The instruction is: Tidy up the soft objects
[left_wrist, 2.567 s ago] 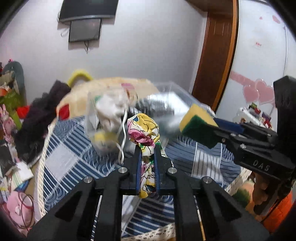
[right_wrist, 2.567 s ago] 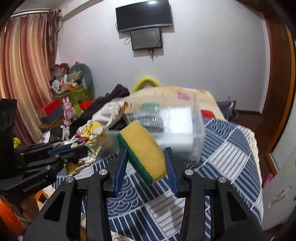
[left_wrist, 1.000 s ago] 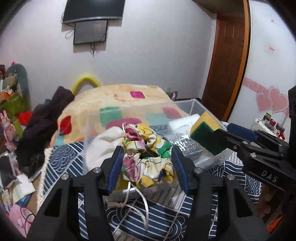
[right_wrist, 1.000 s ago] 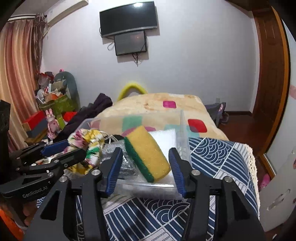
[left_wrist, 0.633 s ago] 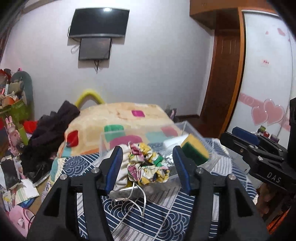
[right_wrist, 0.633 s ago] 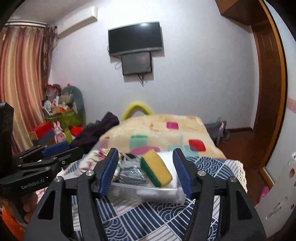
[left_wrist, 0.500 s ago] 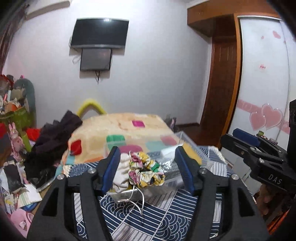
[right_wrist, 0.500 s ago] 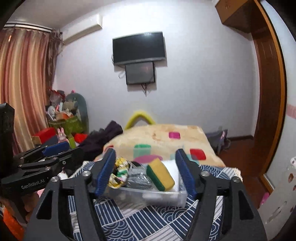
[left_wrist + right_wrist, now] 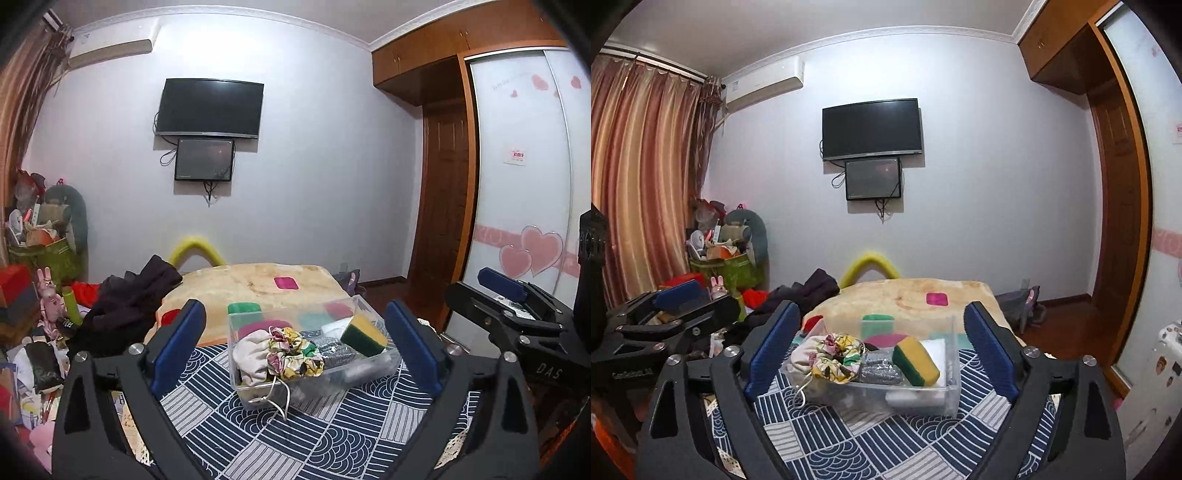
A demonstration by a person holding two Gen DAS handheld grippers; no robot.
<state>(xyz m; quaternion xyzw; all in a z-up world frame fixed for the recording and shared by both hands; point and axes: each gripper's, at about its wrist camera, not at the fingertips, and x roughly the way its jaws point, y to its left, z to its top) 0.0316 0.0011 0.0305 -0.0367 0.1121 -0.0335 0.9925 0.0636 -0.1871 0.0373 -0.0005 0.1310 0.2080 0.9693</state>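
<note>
From your left wrist camera, your left claw [image 9: 293, 345] stands wide apart and empty, drawn back from the clear plastic storage box [image 9: 258, 391] on the blue-and-white patterned cloth over the bench [image 9: 332, 439]. Inside the box lie the floral fabric scrunchie [image 9: 293, 352] against a cream drawstring pouch [image 9: 251, 356], a silvery scouring pad [image 9: 334, 352], and the yellow-and-green sponge [image 9: 364, 335] toward the right end. All should be light and yielding; pinch the scrunchie across its bunched folds and the sponge across its flat faces. The pouch's white cord [image 9: 279, 397] hangs over the front wall and could snag.

From your right wrist camera, your right claw [image 9: 879, 349] is likewise spread and holds nothing, with the same box [image 9: 951, 391] ahead. The sponge [image 9: 916, 360] leans tilted beside a white foam block [image 9: 936, 350]. The thin walls may slide if nudged. Dark clothes [image 9: 809, 288] and a patterned blanket [image 9: 908, 291] lie beyond, well apart.
</note>
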